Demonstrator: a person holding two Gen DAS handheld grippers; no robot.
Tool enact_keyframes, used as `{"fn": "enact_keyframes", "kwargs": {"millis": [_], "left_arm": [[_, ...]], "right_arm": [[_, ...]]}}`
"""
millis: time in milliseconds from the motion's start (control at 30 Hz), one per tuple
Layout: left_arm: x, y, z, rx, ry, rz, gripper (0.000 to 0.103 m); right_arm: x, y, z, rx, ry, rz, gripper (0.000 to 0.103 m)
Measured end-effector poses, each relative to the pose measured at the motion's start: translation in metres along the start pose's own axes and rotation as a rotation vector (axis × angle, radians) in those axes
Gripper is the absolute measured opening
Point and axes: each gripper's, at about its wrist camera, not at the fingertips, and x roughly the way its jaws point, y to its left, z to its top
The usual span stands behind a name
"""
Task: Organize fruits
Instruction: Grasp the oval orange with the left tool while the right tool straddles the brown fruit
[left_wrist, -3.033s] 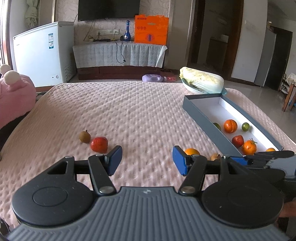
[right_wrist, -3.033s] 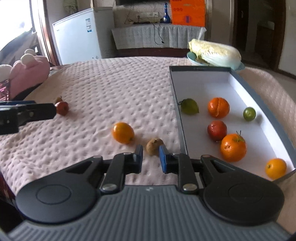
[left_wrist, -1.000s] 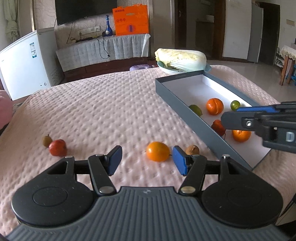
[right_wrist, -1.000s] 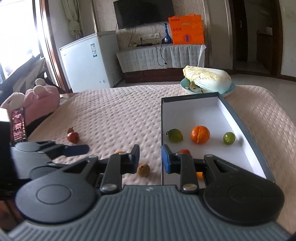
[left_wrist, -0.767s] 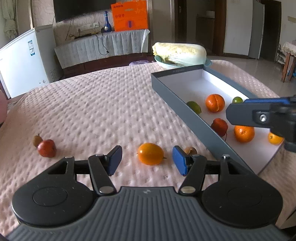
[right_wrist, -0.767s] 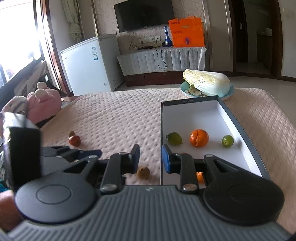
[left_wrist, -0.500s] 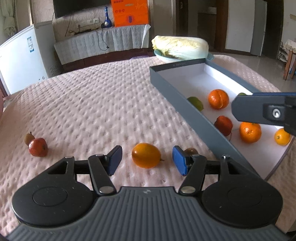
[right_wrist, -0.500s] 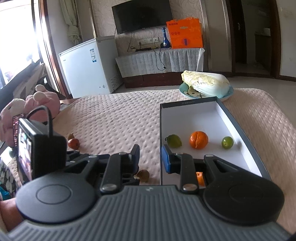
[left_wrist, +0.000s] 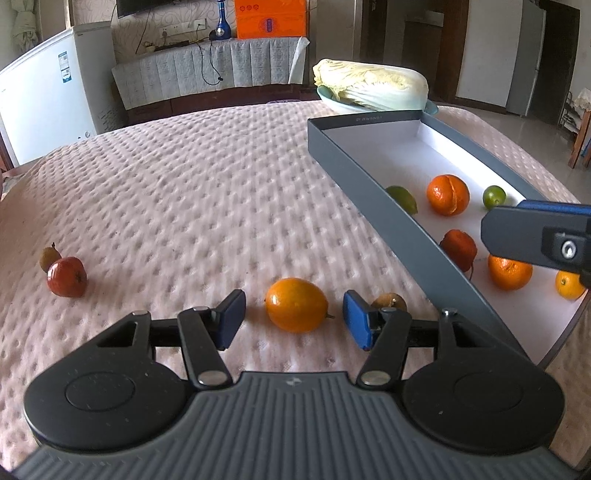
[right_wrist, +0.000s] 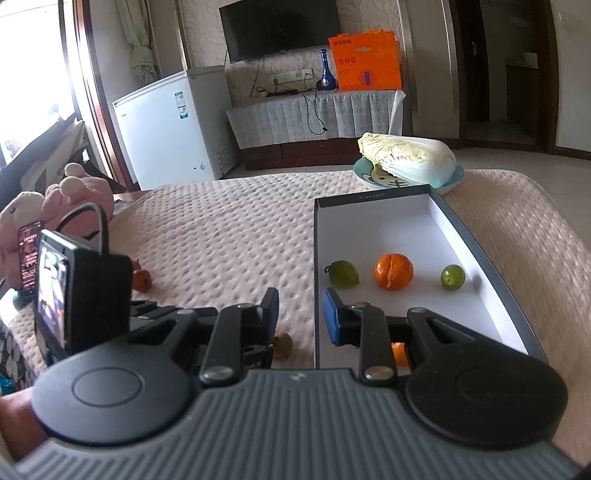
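My left gripper (left_wrist: 293, 319) is open, low over the pink quilt, with an orange fruit (left_wrist: 296, 305) lying between and just beyond its blue fingertips. A small brown fruit (left_wrist: 388, 301) lies right of it beside the grey box (left_wrist: 373, 192). A red fruit (left_wrist: 67, 277) and a small brown one (left_wrist: 49, 256) lie far left. The box holds several fruits, among them an orange (left_wrist: 447, 194) and a lime (left_wrist: 494, 195). My right gripper (right_wrist: 300, 312) is open and empty, raised above the box's near left edge (right_wrist: 315, 280); it also shows in the left wrist view (left_wrist: 535, 236).
A cabbage (left_wrist: 369, 85) on a plate sits behind the box. A pink plush toy (right_wrist: 55, 206) lies at the bed's left edge. A white freezer (left_wrist: 44, 92) and a covered TV bench (left_wrist: 210, 70) stand beyond the bed.
My left gripper has swung right and moved closer, so the orange fruit now lies centred between its fingertips. My right gripper has lifted up and back above the box.
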Motion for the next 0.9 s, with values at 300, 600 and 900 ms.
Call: {"fn": "enact_keyframes", "kwargs": {"millis": [300,600,900], "left_arm": [[-0.0002,0.0003,0.0004,-0.003,0.002,-0.001,0.064],[0.0005,0.0008,0.0002,-0.005,-0.002,-0.006,0.061],[-0.0011,0.0041,-0.0002,-0.018,-0.016,-0.039,0.043]], "right_arm": [[0.0,0.0,-0.0018,-0.003,0.009,-0.012,0.03],[0.0009,0.0008,-0.0019,-0.013,0.015,-0.004,0.03],[0.0011,-0.0021,-0.0018,-0.006,0.016,-0.009,0.03]]}}
